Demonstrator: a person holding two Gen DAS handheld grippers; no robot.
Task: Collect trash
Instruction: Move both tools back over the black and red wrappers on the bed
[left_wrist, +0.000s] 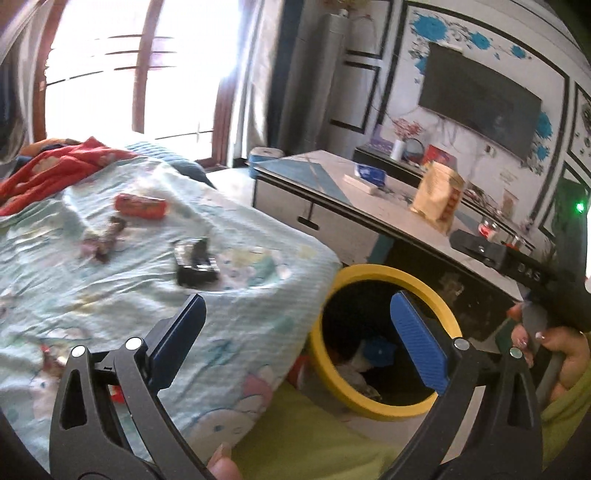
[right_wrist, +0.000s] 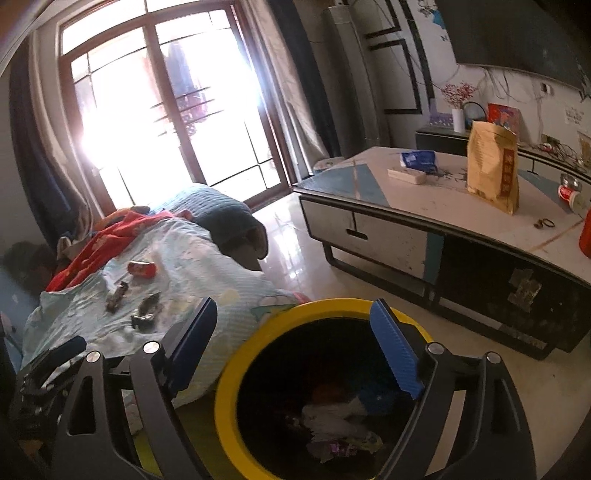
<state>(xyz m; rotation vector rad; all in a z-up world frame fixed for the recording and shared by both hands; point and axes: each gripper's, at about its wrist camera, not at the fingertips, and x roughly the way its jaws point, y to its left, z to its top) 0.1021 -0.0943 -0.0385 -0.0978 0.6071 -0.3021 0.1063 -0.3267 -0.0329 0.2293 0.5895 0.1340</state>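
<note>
Home living room: wall-mounted TV (left_wrist: 480, 105), coffee table (right_wrist: 461, 218), quilt-covered couch (left_wrist: 147, 258), balcony glass doors (right_wrist: 177, 110).

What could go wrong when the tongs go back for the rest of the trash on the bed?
1. The red wrapper, the small dark wrapper and the black packet lie on a wrinkled sheet; the tongs might pinch cloth along with them.
2. The yellow-rimmed bin stands tight against the bed, so pieces dropped near the edge might fall beside it.
3. Both the left tongs and right tongs are open and close together, so they could bump.
</note>
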